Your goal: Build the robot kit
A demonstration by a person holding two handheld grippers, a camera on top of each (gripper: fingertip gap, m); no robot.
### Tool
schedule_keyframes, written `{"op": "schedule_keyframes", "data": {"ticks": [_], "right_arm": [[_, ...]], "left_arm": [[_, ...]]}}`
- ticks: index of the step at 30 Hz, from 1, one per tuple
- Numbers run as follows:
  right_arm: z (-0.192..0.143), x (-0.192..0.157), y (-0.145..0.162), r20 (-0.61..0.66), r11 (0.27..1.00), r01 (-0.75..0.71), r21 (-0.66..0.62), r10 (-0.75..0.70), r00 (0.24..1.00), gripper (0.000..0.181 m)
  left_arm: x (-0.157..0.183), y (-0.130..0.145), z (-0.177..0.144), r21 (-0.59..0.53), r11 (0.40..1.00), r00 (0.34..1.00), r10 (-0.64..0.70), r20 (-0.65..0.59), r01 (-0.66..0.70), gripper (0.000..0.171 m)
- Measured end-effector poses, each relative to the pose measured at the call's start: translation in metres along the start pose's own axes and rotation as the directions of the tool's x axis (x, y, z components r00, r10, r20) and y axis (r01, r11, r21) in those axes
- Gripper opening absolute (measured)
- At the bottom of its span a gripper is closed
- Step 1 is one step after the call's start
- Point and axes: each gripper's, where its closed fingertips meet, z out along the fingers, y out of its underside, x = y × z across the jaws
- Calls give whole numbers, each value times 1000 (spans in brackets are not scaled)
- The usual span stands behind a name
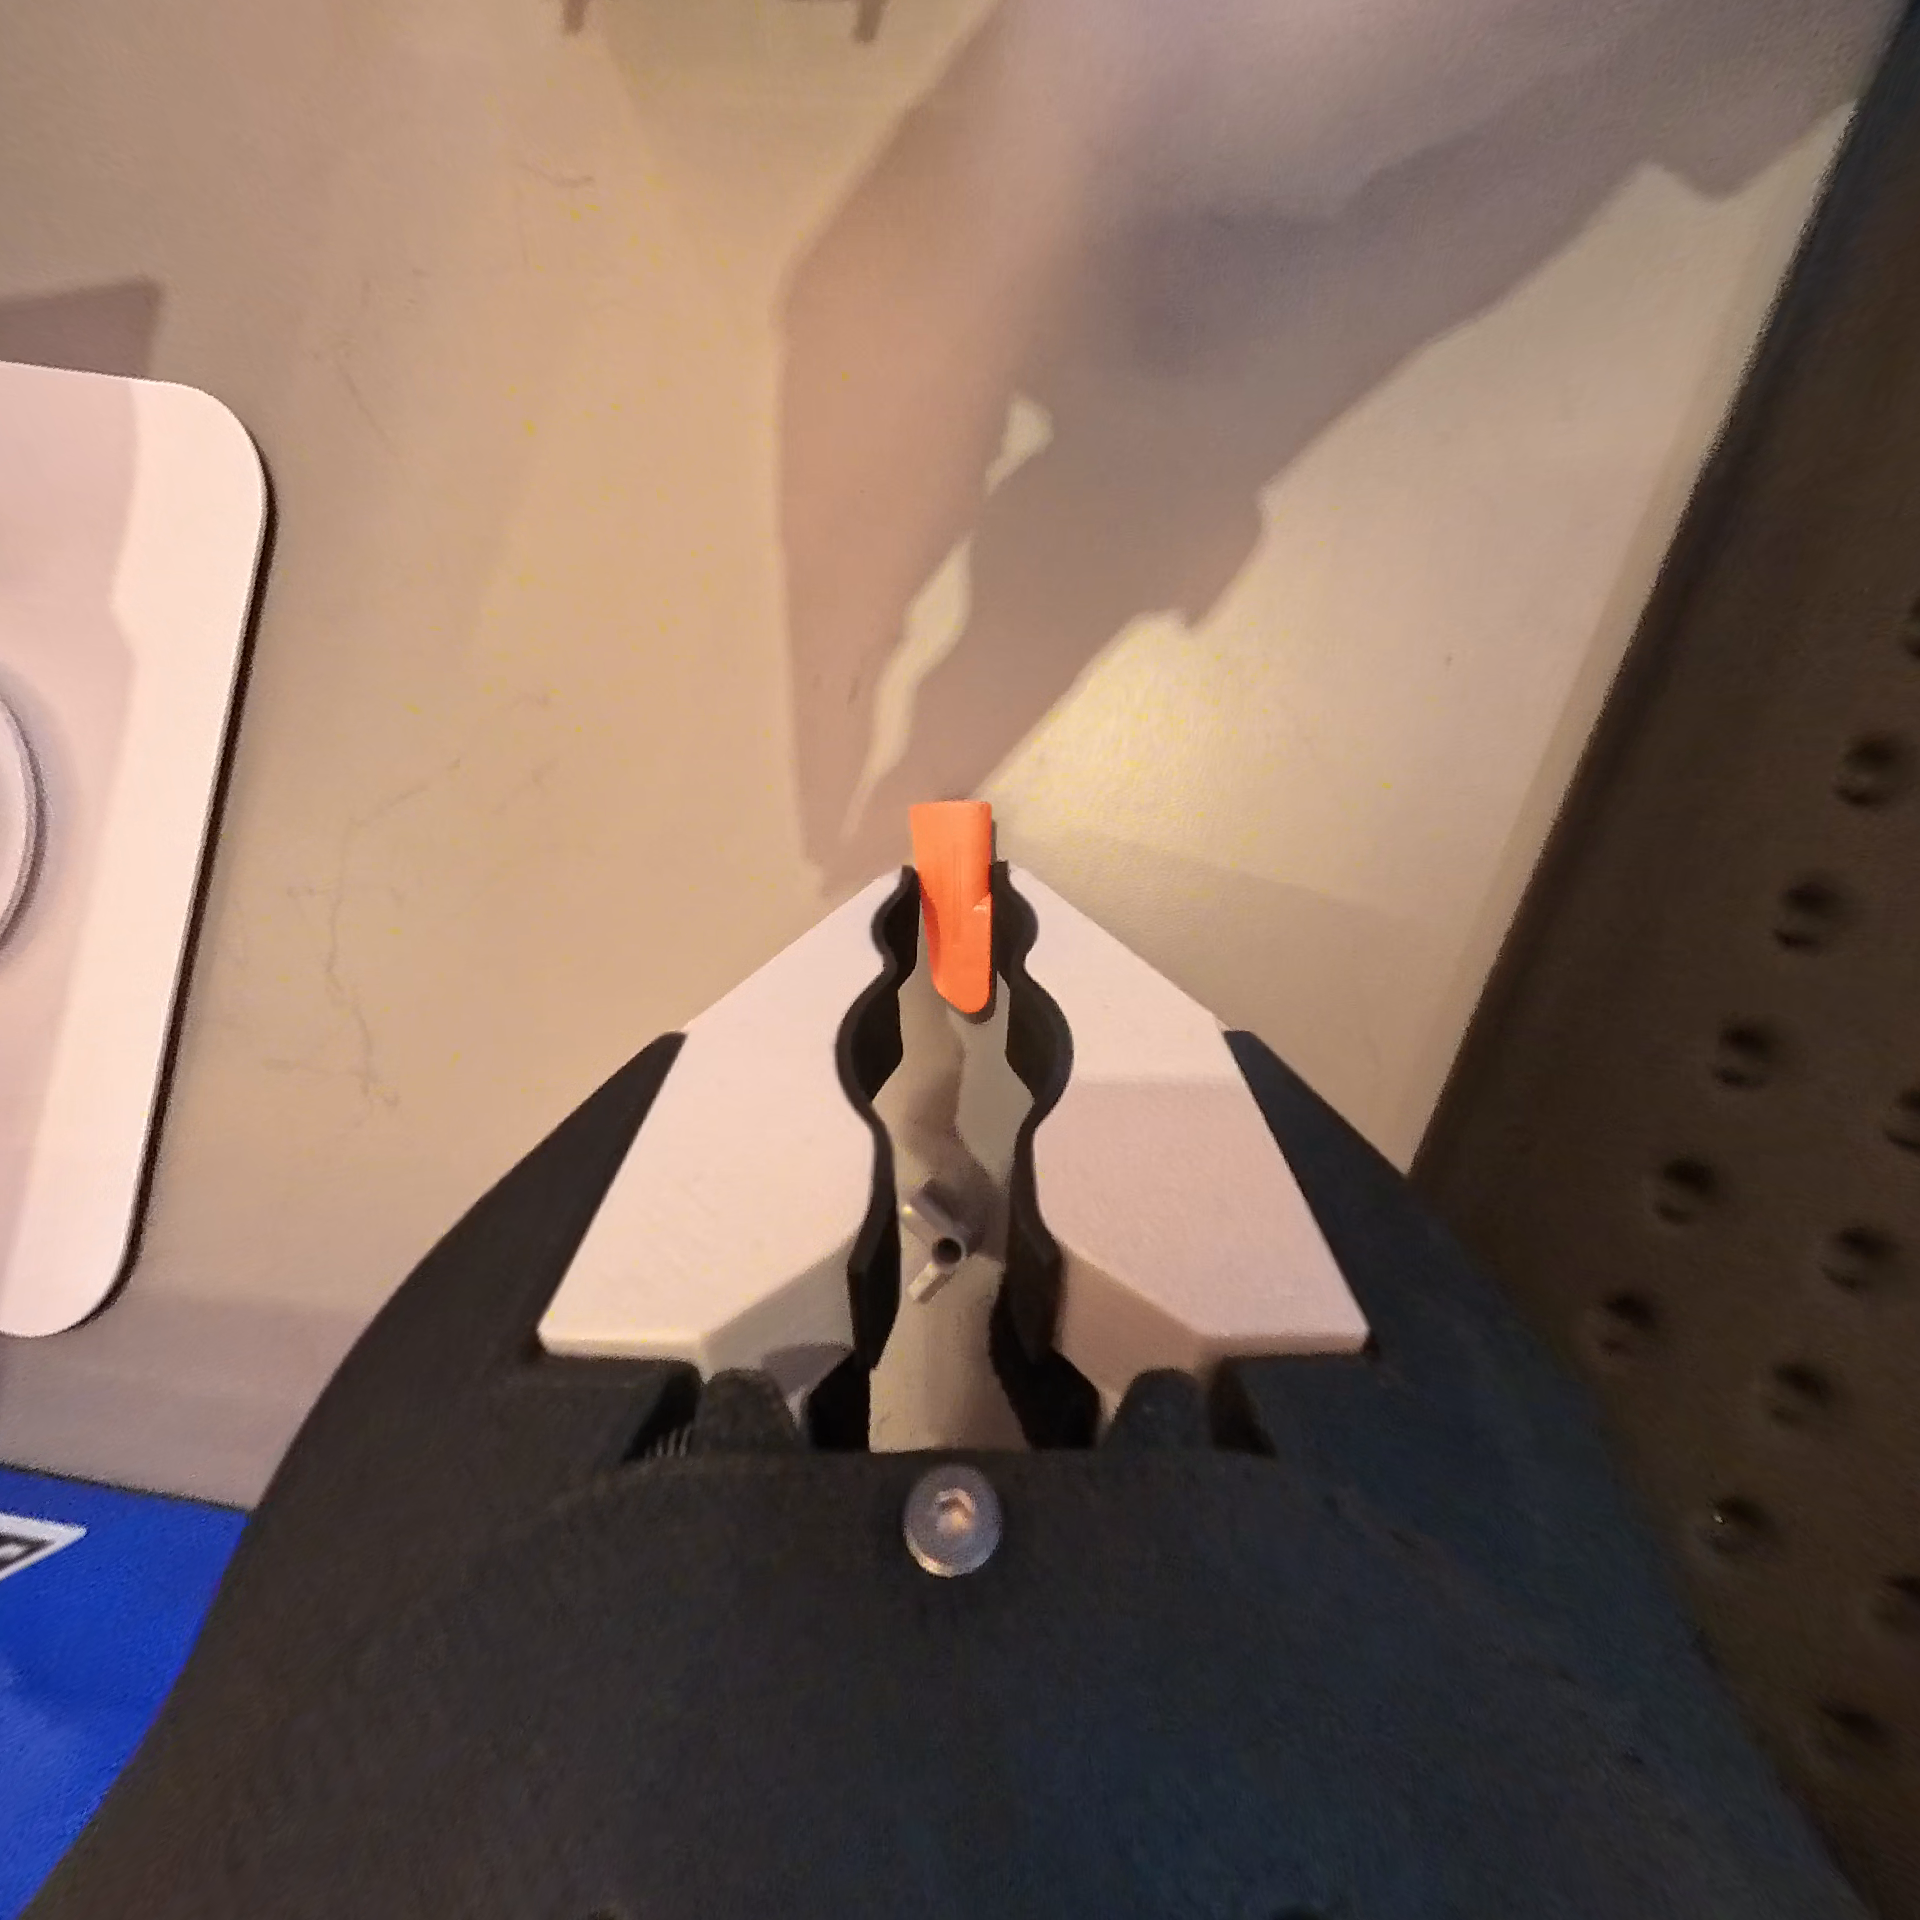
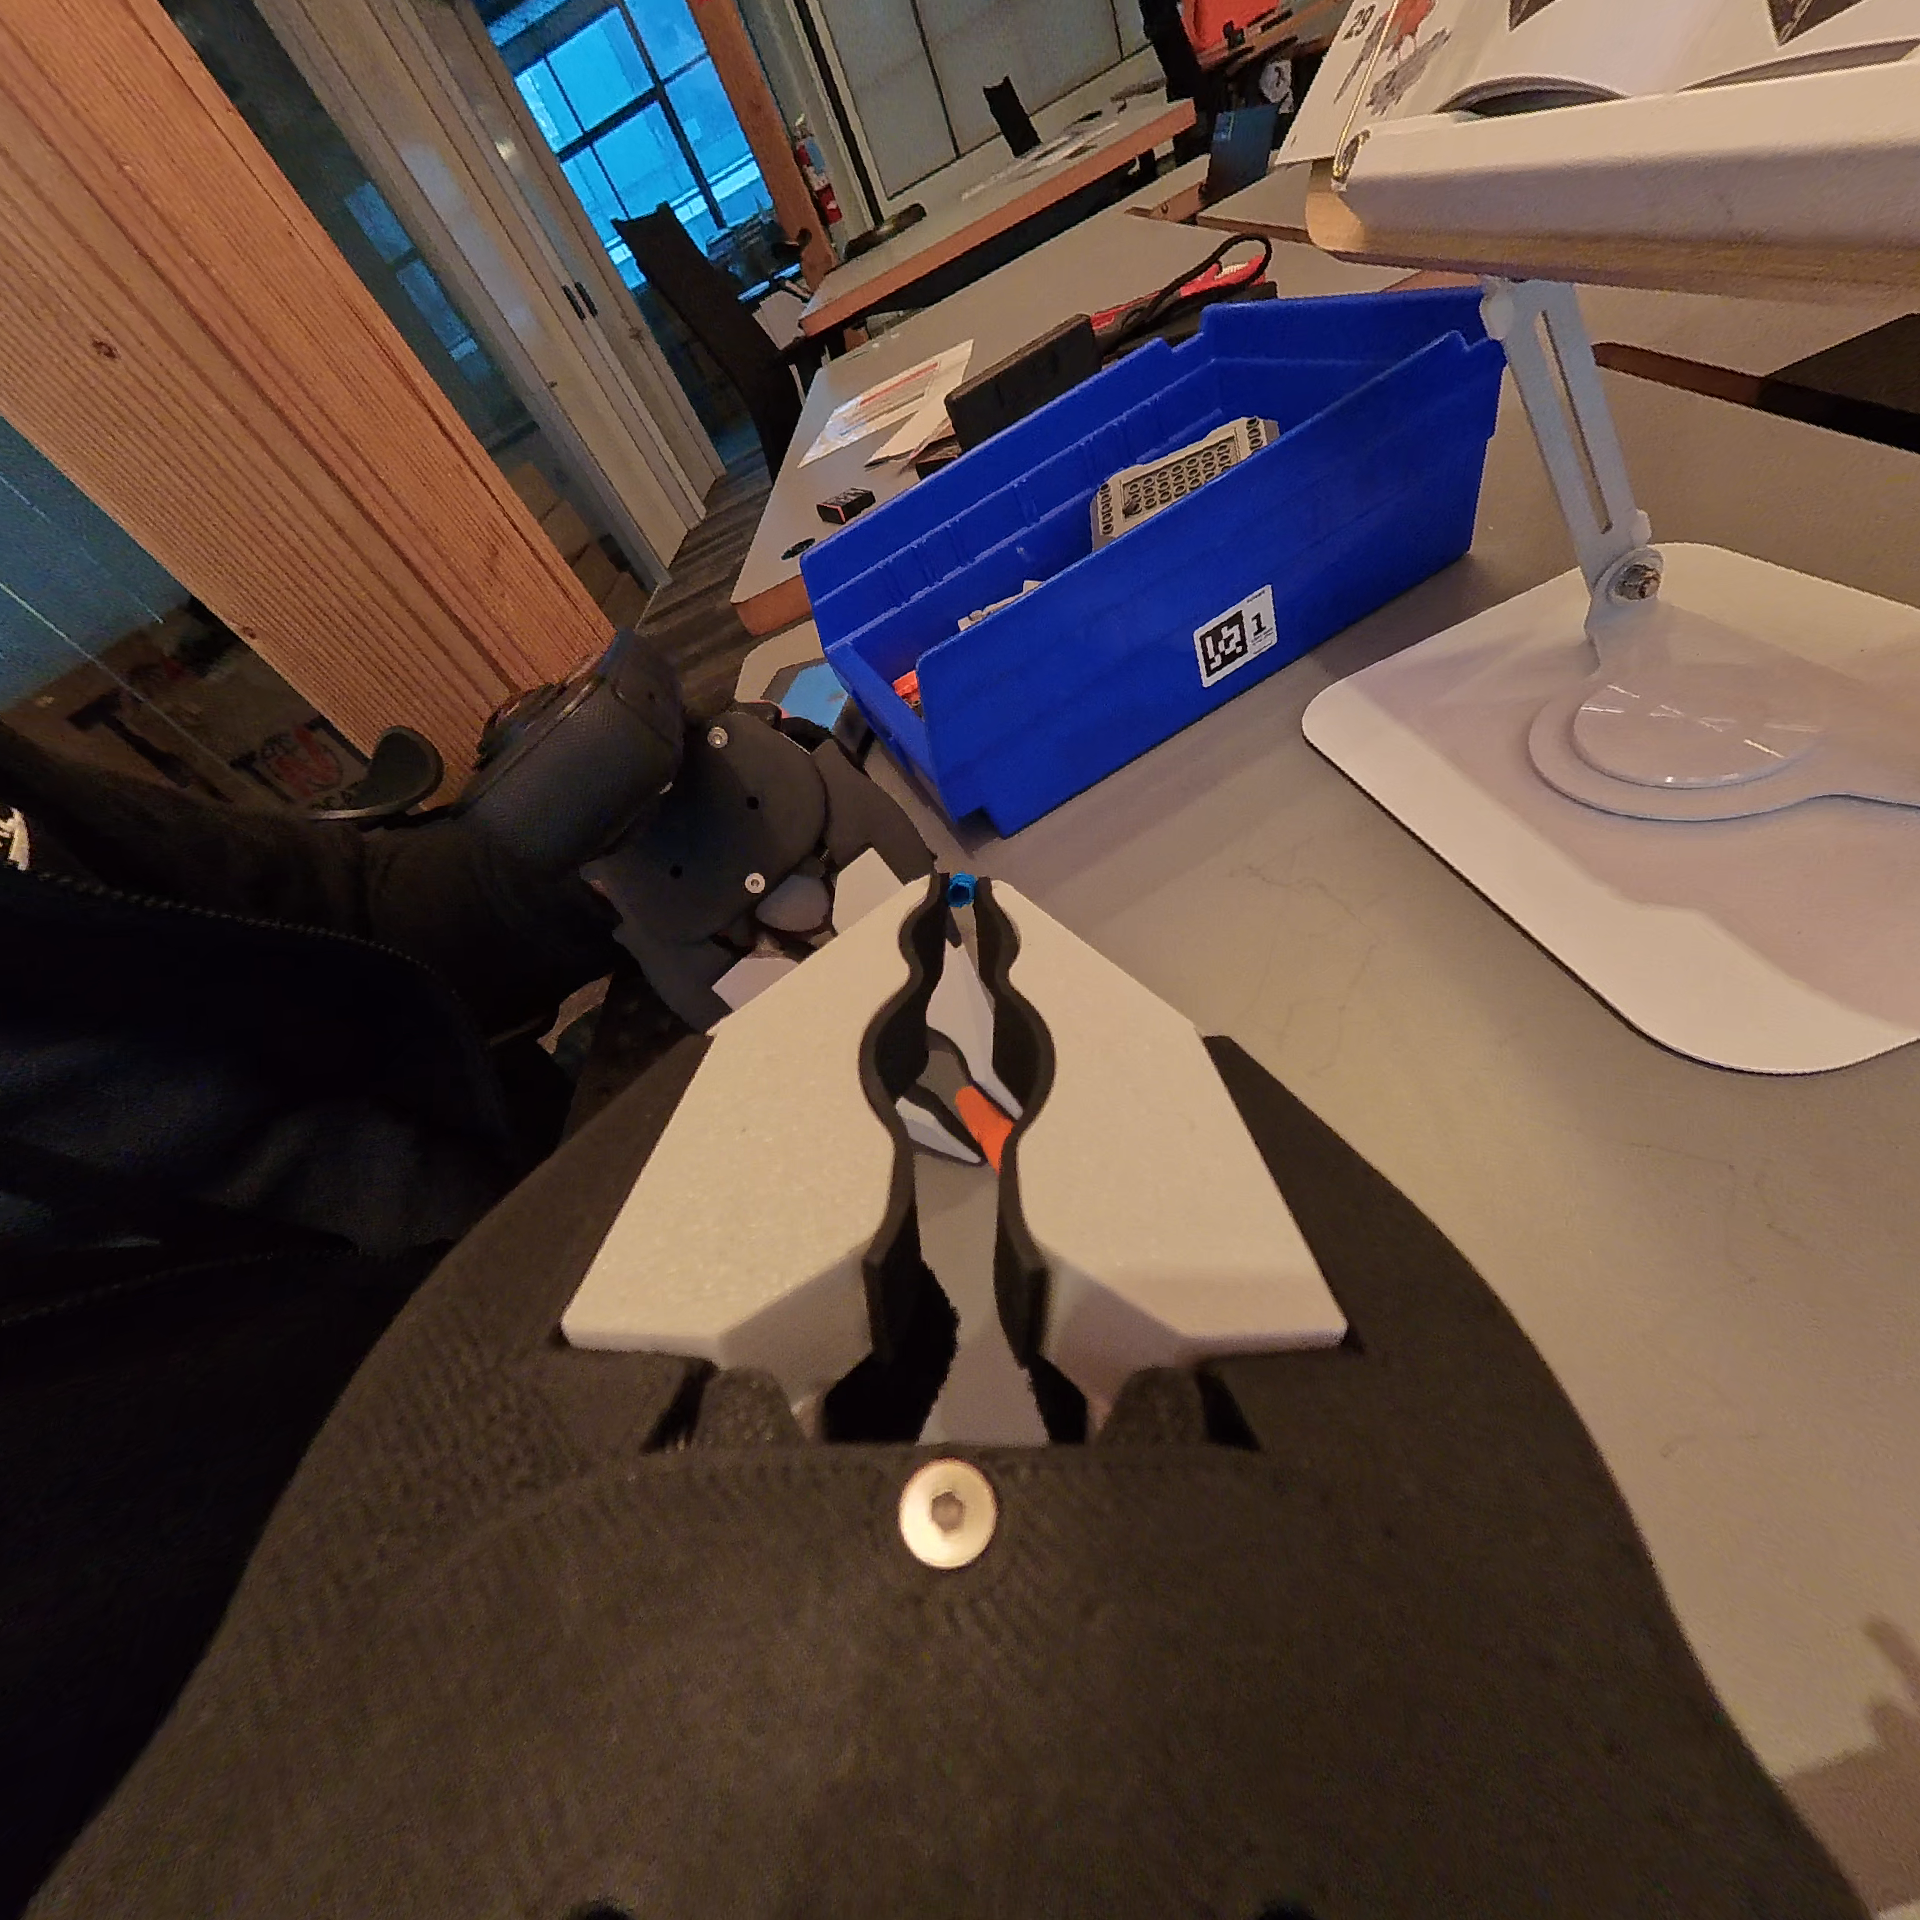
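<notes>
The left hand-held gripper is closed on a small orange plastic piece, pinched at the very tips so that its upper end sticks out past them. It hangs just above the pale worktop. Through the gap behind the tips a small grey metal connector lies on the surface, untouched. To the left sits the rounded corner of a white stand base, a corner of a blue bin shows at lower left, and a dark perforated panel runs down the right side.

The right hand-held gripper is likewise closed, nipping a tiny blue pin at its tips. It hovers low over the same worktop, close beside the other gripper, whose white tips and orange piece show through its gap. Whether the two parts touch I cannot tell.

Beyond them, near but apart, the blue bin holds grey studded plates and carries a white sticker on its front wall. To the right, the white stand props up an open booklet. A person's dark sleeve fills the left edge.
</notes>
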Motion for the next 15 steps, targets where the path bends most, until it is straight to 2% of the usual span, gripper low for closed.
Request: {"op": "schedule_keyframes", "data": {"ticks": [5, 8, 12, 15], "right_arm": [[-2, 2, -1, -7, 1000, 0, 6, 0, 1000, 2], [-2, 2, -1, -6, 1000, 0, 5, 0, 1000, 2], [-3, 3, -1, -11, 1000, 1, 5, -1, 1000, 2], [-5, 4, -4, -19, 1000, 0, 18, 1, 1000, 2]], "left_arm": [[2, 2, -1, 2, 1000, 999, -18, -35, 19, 19], [3, 5, 0, -11, 1000, 999, -16, -38, 16, 12], [2, 4, 1, -10, 1000, 999, -24, -34, 24, 11], [-1, -4, -4, 56, 995, 996, -75, -52, 78, 11]]}}
